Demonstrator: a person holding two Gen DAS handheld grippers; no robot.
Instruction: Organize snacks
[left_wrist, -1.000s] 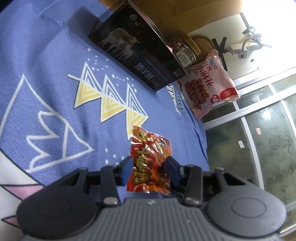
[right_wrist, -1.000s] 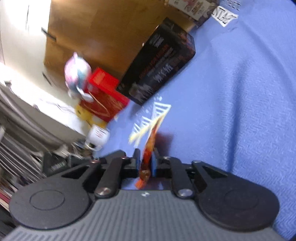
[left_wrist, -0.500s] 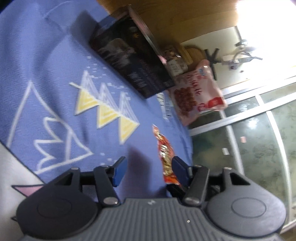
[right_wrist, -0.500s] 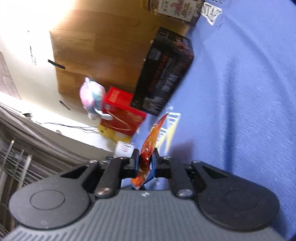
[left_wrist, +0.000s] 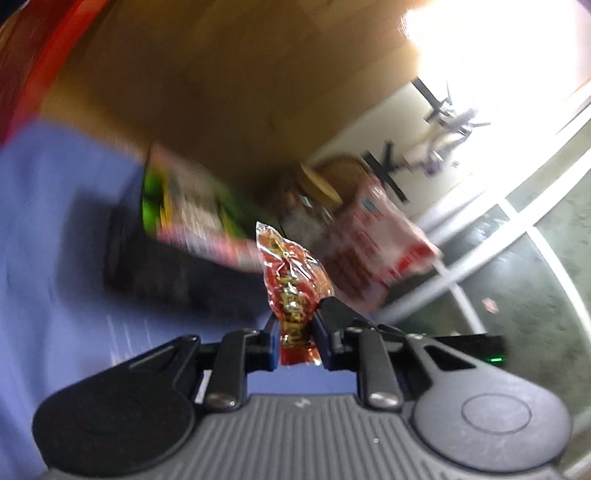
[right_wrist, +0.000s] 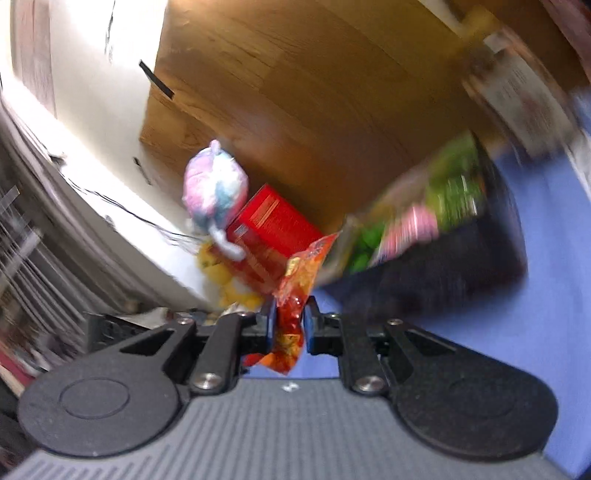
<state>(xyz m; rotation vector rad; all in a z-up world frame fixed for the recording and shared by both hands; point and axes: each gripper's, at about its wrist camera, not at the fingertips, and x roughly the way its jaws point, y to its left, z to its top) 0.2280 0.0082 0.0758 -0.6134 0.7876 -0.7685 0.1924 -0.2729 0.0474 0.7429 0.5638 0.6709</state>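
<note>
Home: plush toy, bedsheet.

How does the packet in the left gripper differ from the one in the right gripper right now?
The left gripper holds a red packet that stands nearly upright and looks flat and smooth, with gold print. The right gripper holds an orange-red packet that leans to the right and looks crumpled, its lower end sticking out below the jaws. Both are small shiny snack wrappers, each pinched between shut jaws, lifted off the blue cloth.
</note>
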